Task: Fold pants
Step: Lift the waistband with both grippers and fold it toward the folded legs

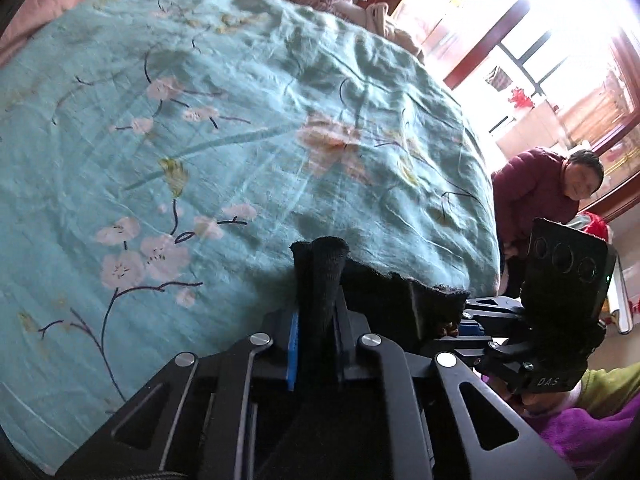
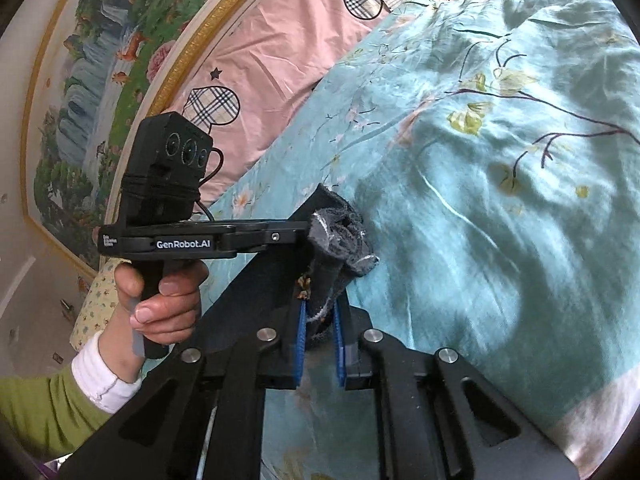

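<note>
Both grippers, left gripper point(image 1: 316, 344), right gripper point(image 2: 322, 344), clamped on dark pants point(image 1: 384, 292).

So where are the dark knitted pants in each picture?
Left wrist view: the dark knitted pants sit low in the middle, pinched in the left gripper.
Right wrist view: the pants bunch at centre, pinched in the right gripper.
Shared landmark: the turquoise flowered bedspread behind them.
</note>
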